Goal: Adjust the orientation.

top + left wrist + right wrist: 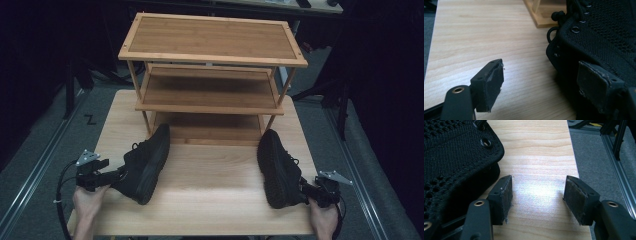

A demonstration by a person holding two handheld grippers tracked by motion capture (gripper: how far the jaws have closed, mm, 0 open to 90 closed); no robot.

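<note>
Dark surroundings frame a light wooden table where two black mesh sneakers lie before the empty three-tier bamboo rack, shelving not yet begun, the left gripper spread at one heel and the right gripper spread beside the other.

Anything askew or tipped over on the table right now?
Yes. The right shoe lies tipped on its side, its sole facing the left shoe, which leans too. Both rest on the table, outside the wooden rack.

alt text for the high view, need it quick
Two black shoes lie on a light wooden table before a three-tier bamboo rack, with a hand-held gripper at each. The left gripper meets the heel of the left shoe; the right gripper sits at the heel of the right shoe.
</note>
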